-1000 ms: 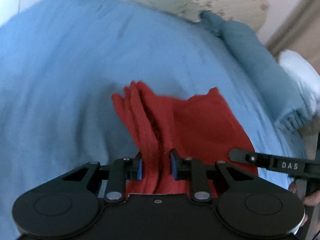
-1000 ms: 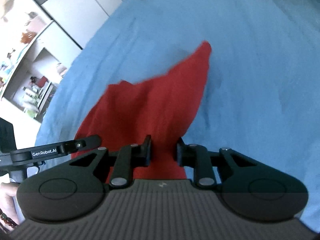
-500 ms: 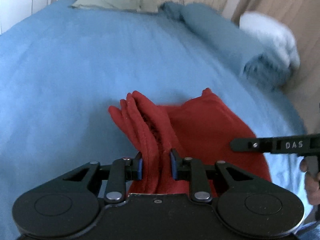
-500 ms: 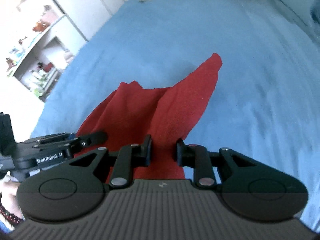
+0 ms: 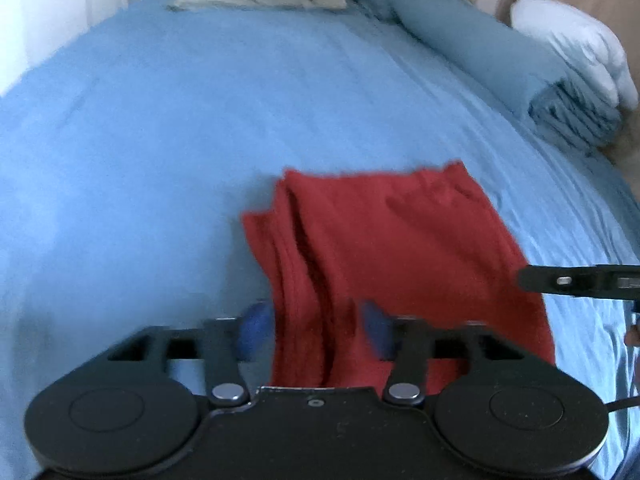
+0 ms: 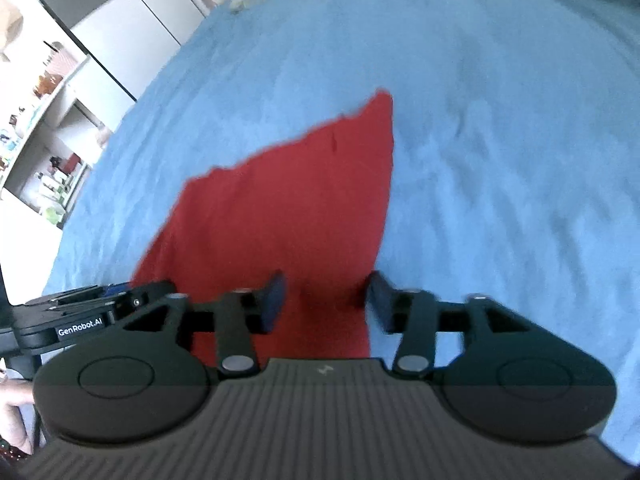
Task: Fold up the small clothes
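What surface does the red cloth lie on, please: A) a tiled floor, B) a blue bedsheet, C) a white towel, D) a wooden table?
B: the red cloth lies spread on the blue bedsheet, which shows all round it in both wrist views.

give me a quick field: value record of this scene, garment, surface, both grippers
garment: red cloth, partly folded, layered edges bunched on its left side
surface: blue bedspread
left gripper: jaws open, the cloth's folds lie between them
right gripper: jaws open, astride the cloth's near edge
background: folded blue blanket, white pillow
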`<state>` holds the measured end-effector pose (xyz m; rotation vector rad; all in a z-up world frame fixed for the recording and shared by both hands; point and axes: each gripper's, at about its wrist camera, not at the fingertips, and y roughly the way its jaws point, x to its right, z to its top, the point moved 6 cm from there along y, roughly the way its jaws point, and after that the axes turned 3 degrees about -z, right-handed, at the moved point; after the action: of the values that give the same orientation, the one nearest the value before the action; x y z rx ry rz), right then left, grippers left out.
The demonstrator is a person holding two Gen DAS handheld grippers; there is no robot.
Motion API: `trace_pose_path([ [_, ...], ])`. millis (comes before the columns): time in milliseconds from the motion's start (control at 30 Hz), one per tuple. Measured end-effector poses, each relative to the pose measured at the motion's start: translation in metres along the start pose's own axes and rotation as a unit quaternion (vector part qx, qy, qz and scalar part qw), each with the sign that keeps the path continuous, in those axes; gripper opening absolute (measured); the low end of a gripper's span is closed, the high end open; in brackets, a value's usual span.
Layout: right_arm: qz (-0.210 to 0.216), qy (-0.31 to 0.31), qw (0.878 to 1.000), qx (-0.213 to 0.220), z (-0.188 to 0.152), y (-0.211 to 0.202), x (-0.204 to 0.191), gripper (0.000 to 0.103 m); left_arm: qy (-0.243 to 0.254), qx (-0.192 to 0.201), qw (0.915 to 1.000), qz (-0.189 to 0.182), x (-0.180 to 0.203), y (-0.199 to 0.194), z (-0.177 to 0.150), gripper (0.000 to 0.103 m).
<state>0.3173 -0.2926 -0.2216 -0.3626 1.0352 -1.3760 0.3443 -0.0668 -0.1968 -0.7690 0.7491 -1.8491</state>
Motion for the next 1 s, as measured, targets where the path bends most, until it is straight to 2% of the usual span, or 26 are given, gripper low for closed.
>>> trace_pose_path([
  [33, -0.002, -0.001, 1.000, 0.015, 0.004, -0.011, -0.002, 0.097, -0.001, 0.014, 0.9999, 0.004, -0.001, -0.012, 0.002, 0.097],
  [67, -0.008, -0.003, 1.000, 0.028, 0.008, -0.022, -0.005, 0.103, -0.004, 0.033, 0.9994, 0.006, -0.002, -0.026, 0.006, 0.099],
  [133, -0.022, -0.016, 0.998, 0.049, 0.015, -0.045, -0.012, 0.103, -0.012, 0.058, 0.9982, 0.007, -0.001, -0.057, 0.017, 0.099],
  [233, -0.029, -0.046, 0.996, 0.072, 0.021, -0.090, -0.032, 0.103, -0.025, 0.075, 0.9962, 0.035, 0.000, -0.104, 0.026, 0.099],
  [333, -0.036, -0.060, 0.994, 0.088, 0.023, -0.143, -0.052, 0.103, -0.031, 0.100, 0.9936, 0.045, 0.007, -0.161, 0.027, 0.101],
  [433, -0.053, -0.075, 0.989, 0.112, 0.020, -0.202, -0.074, 0.103, -0.024, 0.101, 0.9917, 0.076, 0.015, -0.217, 0.014, 0.103],
  [533, -0.079, -0.094, 0.983, 0.139, 0.005, -0.256, -0.094, 0.103, -0.025, 0.103, 0.9903, 0.089, 0.020, -0.258, -0.010, 0.103],
  [700, -0.125, -0.115, 0.976, 0.135, -0.046, -0.300, -0.111, 0.103, -0.030, 0.096, 0.9899, 0.100, 0.029, -0.289, -0.060, 0.103],
  [867, -0.157, -0.103, 0.976, 0.111, -0.103, -0.299, -0.110, 0.103, -0.031, 0.080, 0.9913, 0.100, 0.040, -0.295, -0.106, 0.103],
  [1000, -0.168, -0.084, 0.978, 0.089, -0.136, -0.290, -0.103, 0.103, -0.008, 0.077, 0.9918, 0.102, 0.049, -0.293, -0.122, 0.103],
])
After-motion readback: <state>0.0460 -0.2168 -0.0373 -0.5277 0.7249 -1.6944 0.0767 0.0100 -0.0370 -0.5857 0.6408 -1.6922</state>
